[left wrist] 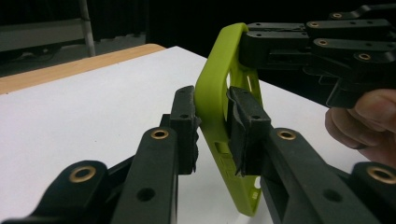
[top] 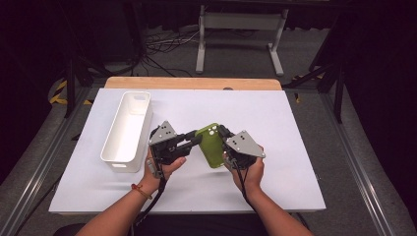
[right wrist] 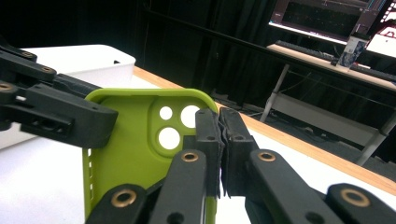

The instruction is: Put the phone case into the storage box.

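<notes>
A lime-green phone case is held up off the white table top, between both grippers. My left gripper comes in from the left and is shut on the case's side wall; in the left gripper view its jaws pinch the green rim from both sides. From the right, my right gripper is shut on the opposite edge. In the right gripper view its jaws meet on the thin wall beside the camera cut-outs of the case, with the left gripper across from it.
A long white plastic bin lies on the left part of the table, close to my left hand. A wooden strip runs along the far edge. Beyond it are metal stand legs and cables on the floor.
</notes>
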Demonstrator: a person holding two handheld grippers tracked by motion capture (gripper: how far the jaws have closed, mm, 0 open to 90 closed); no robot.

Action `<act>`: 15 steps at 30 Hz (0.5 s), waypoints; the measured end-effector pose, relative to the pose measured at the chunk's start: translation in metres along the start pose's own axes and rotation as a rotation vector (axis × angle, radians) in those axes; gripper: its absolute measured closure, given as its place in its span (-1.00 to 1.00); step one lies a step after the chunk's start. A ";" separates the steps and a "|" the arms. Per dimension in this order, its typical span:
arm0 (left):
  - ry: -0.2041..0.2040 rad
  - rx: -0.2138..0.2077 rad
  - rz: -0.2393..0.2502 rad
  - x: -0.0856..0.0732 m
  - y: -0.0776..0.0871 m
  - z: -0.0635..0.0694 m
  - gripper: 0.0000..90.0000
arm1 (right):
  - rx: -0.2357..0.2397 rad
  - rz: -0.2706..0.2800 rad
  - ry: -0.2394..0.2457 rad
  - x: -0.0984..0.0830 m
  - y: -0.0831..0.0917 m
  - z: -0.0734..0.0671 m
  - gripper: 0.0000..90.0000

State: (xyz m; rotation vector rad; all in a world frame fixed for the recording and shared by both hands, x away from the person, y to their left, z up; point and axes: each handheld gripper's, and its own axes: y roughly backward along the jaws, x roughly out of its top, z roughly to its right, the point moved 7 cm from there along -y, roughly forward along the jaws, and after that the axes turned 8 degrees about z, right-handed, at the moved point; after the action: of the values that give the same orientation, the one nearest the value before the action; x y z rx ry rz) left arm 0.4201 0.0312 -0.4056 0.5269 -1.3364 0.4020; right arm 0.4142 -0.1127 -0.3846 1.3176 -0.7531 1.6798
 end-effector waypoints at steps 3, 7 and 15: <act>0.006 0.016 0.009 0.001 0.002 -0.003 0.68 | 0.006 0.005 0.003 0.001 0.001 -0.003 0.94; 0.003 0.027 0.014 0.002 0.004 -0.007 0.72 | 0.013 0.010 0.008 0.002 0.002 -0.006 0.93; -0.019 0.029 0.014 0.005 0.006 -0.008 0.72 | 0.033 0.009 -0.016 0.002 0.002 -0.007 0.91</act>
State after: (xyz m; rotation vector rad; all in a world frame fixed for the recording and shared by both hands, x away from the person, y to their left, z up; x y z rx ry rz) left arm 0.4246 0.0408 -0.4013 0.5468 -1.3546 0.4292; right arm 0.4090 -0.1072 -0.3846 1.3540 -0.7447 1.6966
